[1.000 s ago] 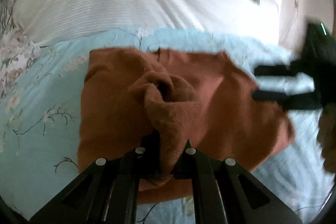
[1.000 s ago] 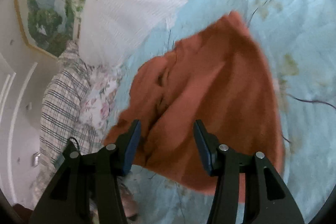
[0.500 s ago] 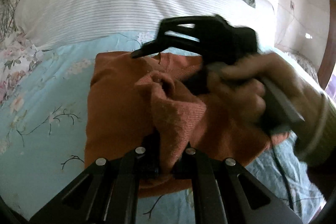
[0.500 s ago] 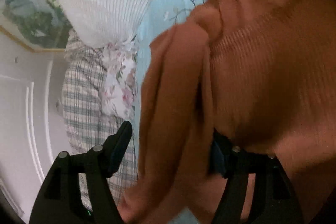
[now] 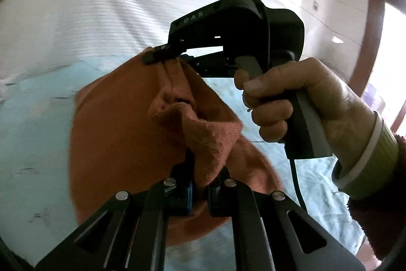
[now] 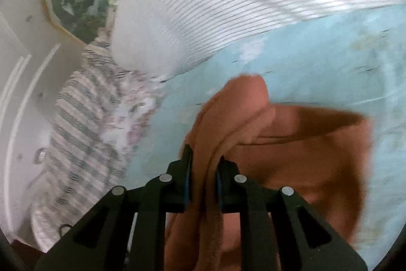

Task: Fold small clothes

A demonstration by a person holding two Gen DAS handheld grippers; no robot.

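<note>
At the bottom of the left view, the left claw (image 5: 200,191) is clamped on a fold of the rust-orange sweater (image 5: 121,139). Above it, mid-frame, the right claw (image 5: 162,56) pinches another bunch (both closed tight on cloth), lifting the garment off the blue bed sheet (image 5: 33,113). The bunched grips could slip and spoil the fold. A second ago the sweater lay flat and the right claw was open.

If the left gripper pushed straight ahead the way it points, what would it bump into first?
Probably the rust-orange knit garment it already pinches; beyond that bunched fabric sits the right gripper, though depth is unclear.
</note>
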